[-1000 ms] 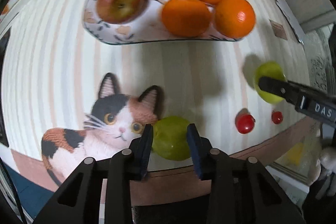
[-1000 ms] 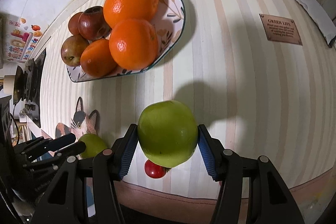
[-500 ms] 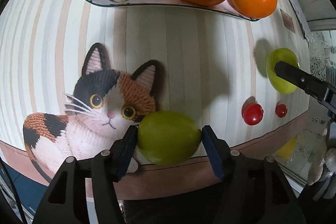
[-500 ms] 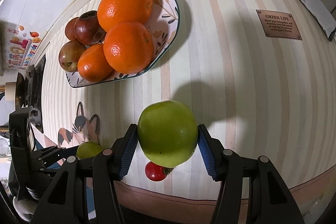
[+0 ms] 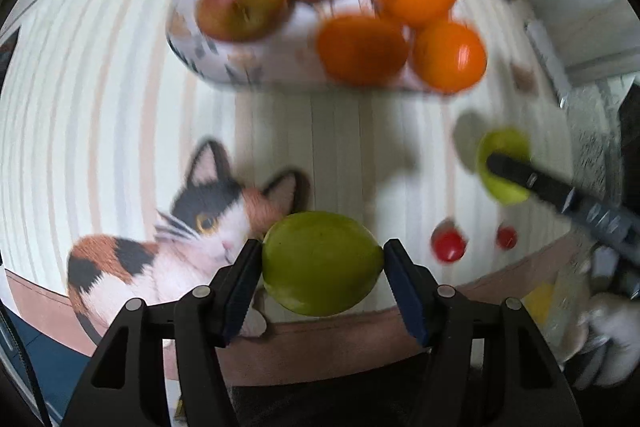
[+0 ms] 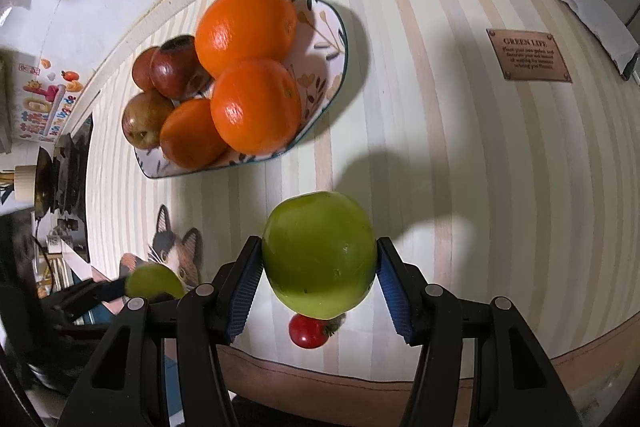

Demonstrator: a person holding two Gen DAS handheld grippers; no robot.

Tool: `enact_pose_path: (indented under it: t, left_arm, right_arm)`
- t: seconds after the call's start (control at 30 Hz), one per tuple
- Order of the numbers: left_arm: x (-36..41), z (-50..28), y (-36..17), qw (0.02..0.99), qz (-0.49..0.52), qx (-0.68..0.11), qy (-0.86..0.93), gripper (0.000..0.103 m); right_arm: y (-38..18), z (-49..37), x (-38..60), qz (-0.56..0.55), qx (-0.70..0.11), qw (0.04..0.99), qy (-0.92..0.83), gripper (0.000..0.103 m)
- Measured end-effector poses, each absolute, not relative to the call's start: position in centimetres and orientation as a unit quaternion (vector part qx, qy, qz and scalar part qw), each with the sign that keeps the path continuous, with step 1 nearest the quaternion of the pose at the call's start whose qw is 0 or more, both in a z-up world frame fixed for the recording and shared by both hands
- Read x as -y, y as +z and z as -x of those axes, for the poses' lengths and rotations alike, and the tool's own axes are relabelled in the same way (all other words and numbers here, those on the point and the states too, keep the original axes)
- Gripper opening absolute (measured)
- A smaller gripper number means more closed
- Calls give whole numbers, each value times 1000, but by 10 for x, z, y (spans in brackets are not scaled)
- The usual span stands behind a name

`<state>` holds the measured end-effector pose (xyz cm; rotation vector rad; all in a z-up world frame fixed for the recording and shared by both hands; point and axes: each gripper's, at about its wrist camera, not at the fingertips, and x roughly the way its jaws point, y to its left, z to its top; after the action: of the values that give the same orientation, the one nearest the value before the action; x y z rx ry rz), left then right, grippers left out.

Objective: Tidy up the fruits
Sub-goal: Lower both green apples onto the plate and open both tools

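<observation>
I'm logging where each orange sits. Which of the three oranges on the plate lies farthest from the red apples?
The orange at the plate's tomato-side end, nearest the right tongs. The top orange and the small one both lie beside the red apples.

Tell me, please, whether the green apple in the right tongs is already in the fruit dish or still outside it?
Outside: the green apple sits clamped in the right tongs, short of the dish.

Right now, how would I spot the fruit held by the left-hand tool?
Find the calico cat picture on the striped mat. Just right of its face, the left gripper clamps a green lemon-shaped fruit, more oval than the round green apple.
</observation>
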<state>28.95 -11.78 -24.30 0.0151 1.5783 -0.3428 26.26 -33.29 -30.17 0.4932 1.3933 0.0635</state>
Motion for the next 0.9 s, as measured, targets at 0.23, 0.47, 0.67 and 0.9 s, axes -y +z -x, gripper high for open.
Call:
enact_pose_path:
  t: [0.23, 0.47, 0.67, 0.9]
  left_arm:
    - [99, -340, -215, 730, 48, -669, -131, 60]
    - [93, -374, -232, 734, 97, -663, -107, 60]
    - [102, -381, -251, 735, 91, -664, -99, 60]
    - [107, -381, -264, 739, 89, -662, -87, 60]
  right_arm:
    - [-280, -285, 348, -256, -606, 753, 19, 59]
    - [-273, -336, 374, -296, -585, 755, -8, 59]
    - [-285, -374, 373, -298, -595, 746, -15, 59]
    - [-303, -388, 370, -312, -603, 734, -18, 60]
